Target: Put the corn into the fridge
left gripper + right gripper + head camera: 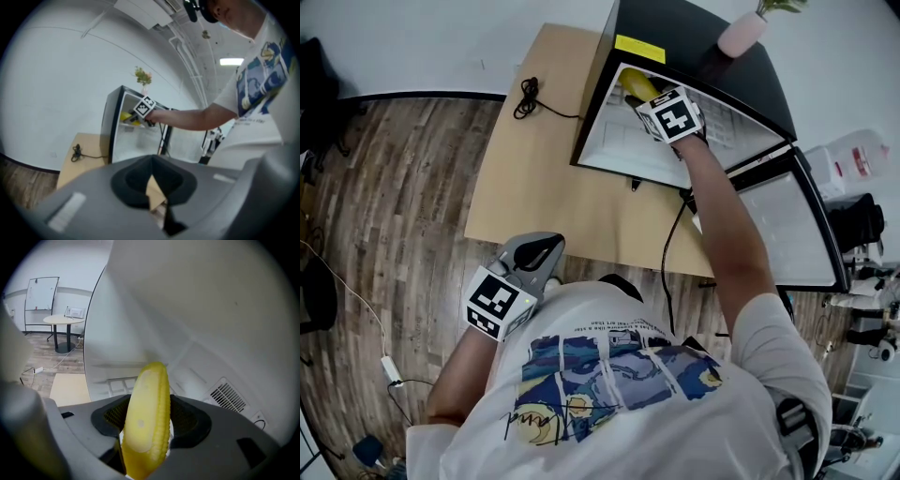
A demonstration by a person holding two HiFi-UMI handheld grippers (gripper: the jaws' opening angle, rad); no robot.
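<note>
Pinching corn (149,399) inside fridge (675,37), right hand-held gripper (146,437); left hand-held gripper (157,197) closed; tan table (544,141), wood floor (403,187).

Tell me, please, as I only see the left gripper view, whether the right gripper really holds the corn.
Observer: Yes; the right gripper is shut on the yellow ribbed corn cob, upright between its jaws.
Operator: Is it inside?
Observer: Yes, the white walls of the black mini fridge surround it.
Operator: Set down?
Observer: No; it hangs in the gripper, short of a slatted vent grille ahead.
</note>
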